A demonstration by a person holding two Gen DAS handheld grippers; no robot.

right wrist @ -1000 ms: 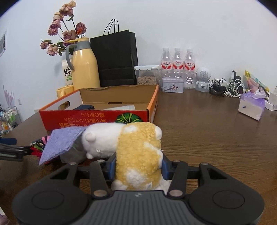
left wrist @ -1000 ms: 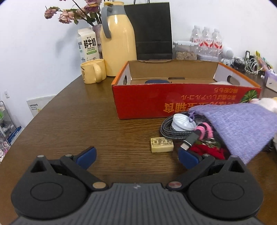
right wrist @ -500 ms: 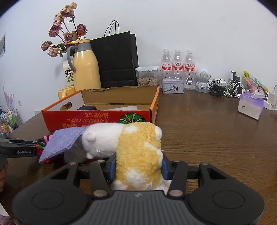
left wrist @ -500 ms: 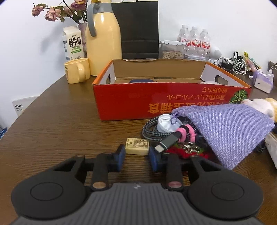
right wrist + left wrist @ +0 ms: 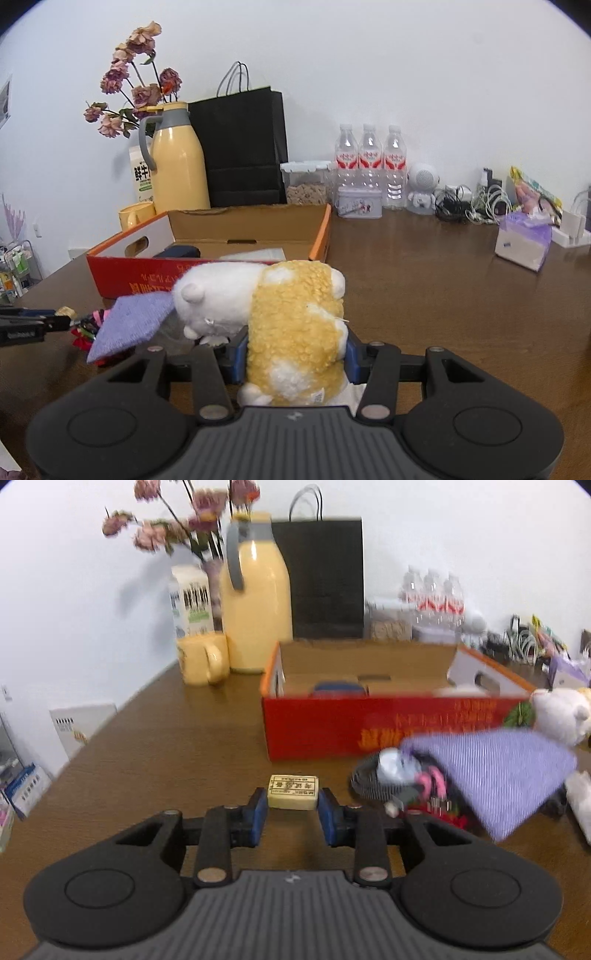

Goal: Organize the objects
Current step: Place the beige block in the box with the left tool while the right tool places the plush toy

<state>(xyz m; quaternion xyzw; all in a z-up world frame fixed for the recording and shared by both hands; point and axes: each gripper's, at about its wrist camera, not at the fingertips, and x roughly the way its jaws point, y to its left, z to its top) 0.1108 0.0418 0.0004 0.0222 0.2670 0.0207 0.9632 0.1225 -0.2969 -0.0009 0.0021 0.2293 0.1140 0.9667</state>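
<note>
Eraser (image 5: 293, 791) clamped in left gripper (image 5: 293, 812), plush toy (image 5: 295, 328) squeezed in right gripper (image 5: 293, 356).

The room was bright with soft, even light. The left view was blurry all over, the right view sharp. Both bent round, with dark corners.

Open lane for you: bare wooden table (image 5: 177, 746) left of the red cardboard box (image 5: 369, 723), running back to the yellow mug (image 5: 201, 659) and thermos (image 5: 255, 590). Blocked: right of the box front, a purple pouch (image 5: 491, 775) over coiled cable (image 5: 364, 779). Second lane: bare tabletop right of the plush toy (image 5: 295, 317), reaching the tissue pack (image 5: 522, 247) and water bottles (image 5: 371, 162).
</note>
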